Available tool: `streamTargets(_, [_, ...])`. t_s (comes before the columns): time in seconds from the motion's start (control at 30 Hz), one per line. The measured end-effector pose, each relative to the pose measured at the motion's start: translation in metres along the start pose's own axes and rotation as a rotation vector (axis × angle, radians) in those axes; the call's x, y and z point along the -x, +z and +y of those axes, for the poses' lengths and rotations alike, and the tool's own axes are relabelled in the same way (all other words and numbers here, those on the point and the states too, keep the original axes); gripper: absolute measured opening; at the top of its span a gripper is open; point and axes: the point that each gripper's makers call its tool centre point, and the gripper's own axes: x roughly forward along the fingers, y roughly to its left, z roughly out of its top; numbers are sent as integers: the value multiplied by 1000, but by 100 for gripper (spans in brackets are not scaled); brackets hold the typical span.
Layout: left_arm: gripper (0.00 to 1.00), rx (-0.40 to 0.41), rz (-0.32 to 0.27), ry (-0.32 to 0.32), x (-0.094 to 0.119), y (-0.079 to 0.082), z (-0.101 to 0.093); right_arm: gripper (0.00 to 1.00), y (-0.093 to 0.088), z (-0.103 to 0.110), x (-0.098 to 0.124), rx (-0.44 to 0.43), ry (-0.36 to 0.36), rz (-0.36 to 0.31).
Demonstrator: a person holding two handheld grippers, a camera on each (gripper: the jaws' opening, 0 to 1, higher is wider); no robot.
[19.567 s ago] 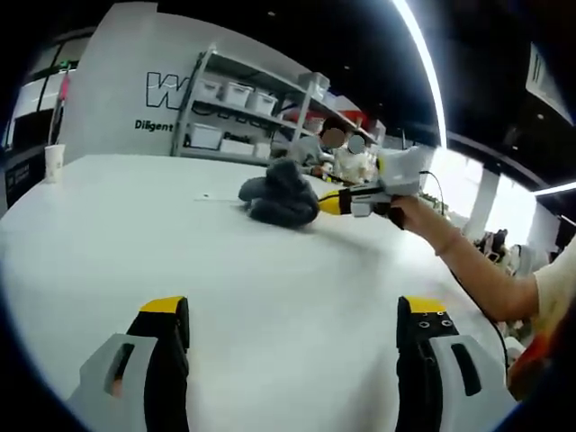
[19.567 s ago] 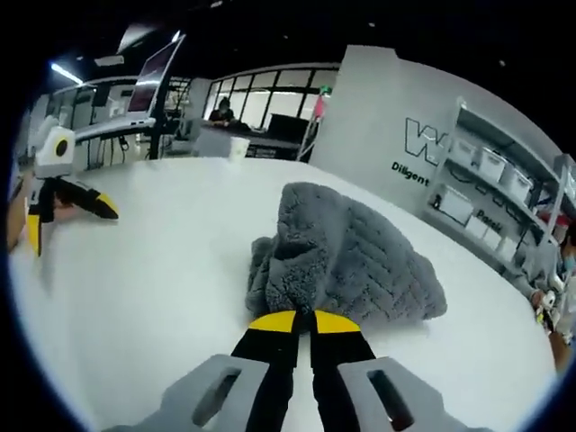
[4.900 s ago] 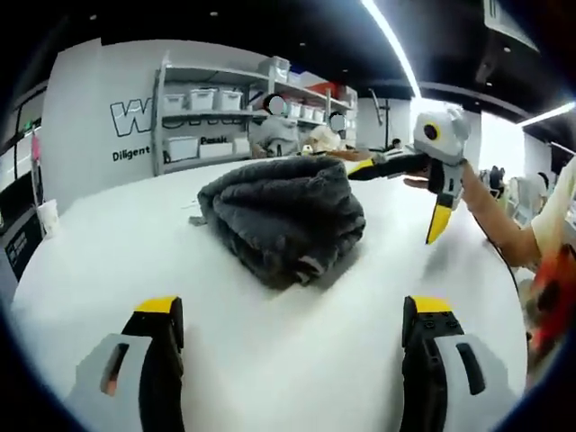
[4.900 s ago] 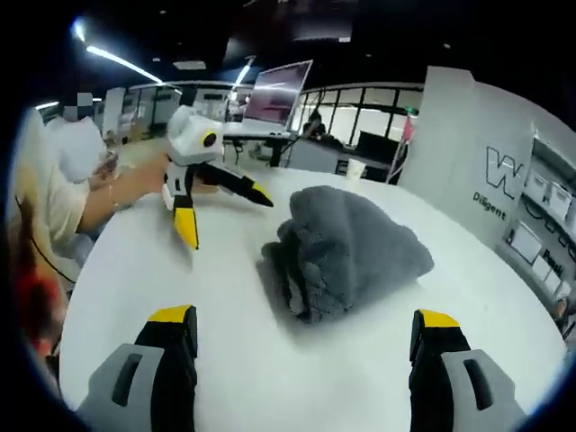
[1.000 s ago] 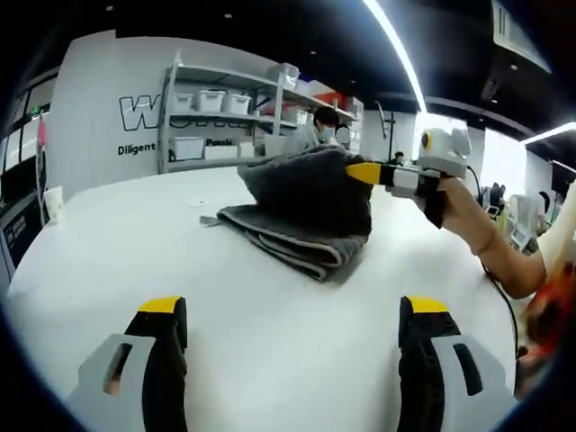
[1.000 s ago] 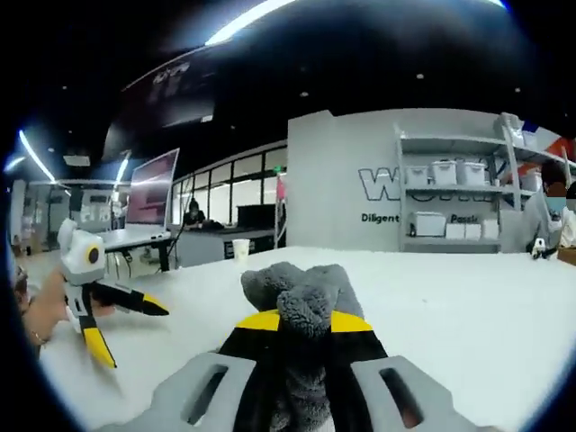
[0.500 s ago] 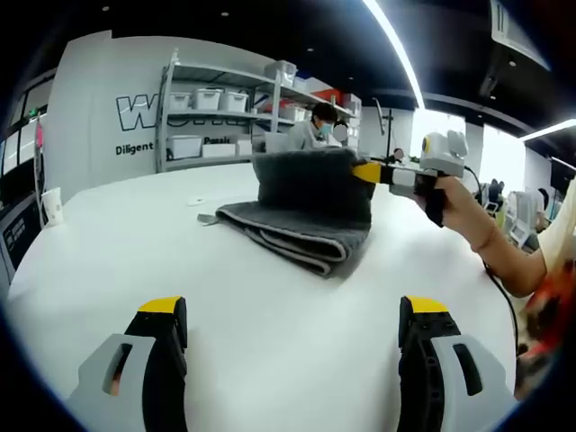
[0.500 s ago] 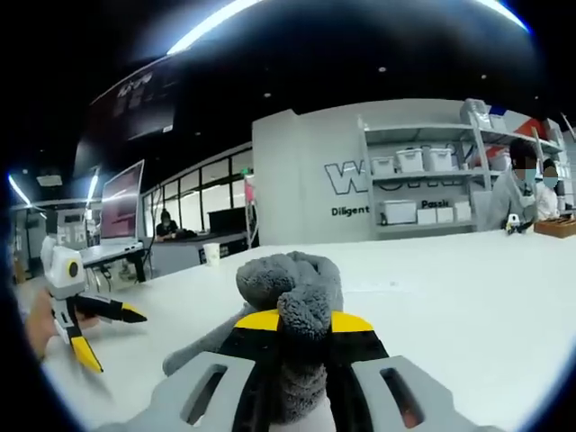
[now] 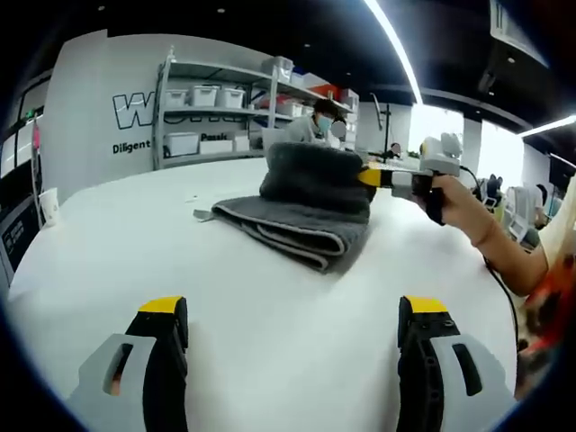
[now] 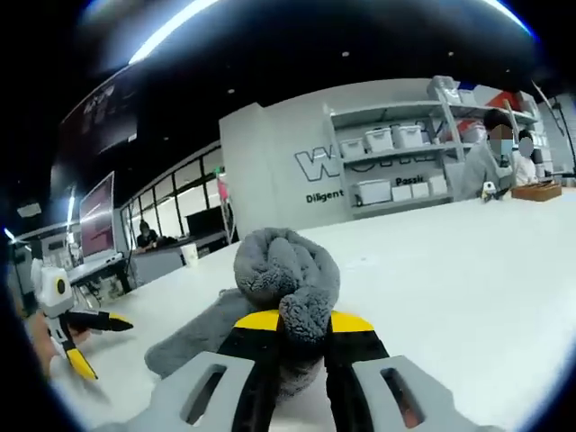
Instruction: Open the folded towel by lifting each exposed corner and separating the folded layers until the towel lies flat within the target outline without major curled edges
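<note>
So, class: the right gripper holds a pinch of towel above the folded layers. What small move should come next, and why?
Probably carry the right gripper farther over, away from the stack: the gray towel lies doubled on the white table, its top layer lifted. The left gripper waits open.

White wall (image 9: 99, 99) behind shelves: large partly hidden "W…", smaller "Diligent" below; rest hidden or unreadable.

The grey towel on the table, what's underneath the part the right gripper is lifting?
Under the raised flap of the grey towel, pinched by the right gripper, lie more folded towel layers, stacked edges showing, on the white table. Whatever sits beneath those layers, including any outline, is covered.
</note>
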Motion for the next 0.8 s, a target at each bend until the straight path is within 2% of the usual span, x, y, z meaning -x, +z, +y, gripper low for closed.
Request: streamTargets(0.8, [94,-9,9,8,0,-1,1,15,-13,-24,9,-40,-102,57])
